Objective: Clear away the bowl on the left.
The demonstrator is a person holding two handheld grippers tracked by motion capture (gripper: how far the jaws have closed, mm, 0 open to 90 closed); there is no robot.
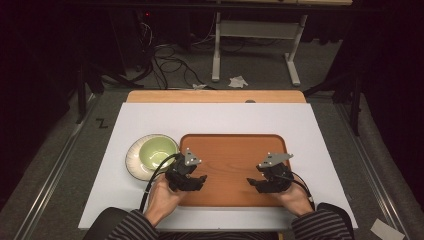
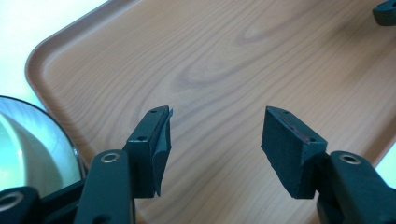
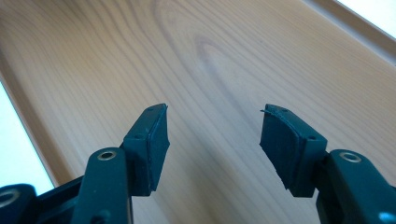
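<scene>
My left claw (image 1: pixel 192 182) spread, empty, over wooden tray (image 1: pixel 235 150); my right claw (image 1: pixel 260 184) likewise spread, empty. Green bowl (image 1: pixel 152 155) just beside tray's left edge on worktop (image 1: pixel 210 117).

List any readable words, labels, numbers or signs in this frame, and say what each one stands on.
"Z": a black mark on the grey floor left of the table.
No writing on the wooden tray, the bowl, its plate, or either gripper.

The wooden tray (image 1: pixel 235 150) is bare ahead of both grippers; a green bowl (image 1: pixel 152 154) stands just beside its left edge.
</scene>
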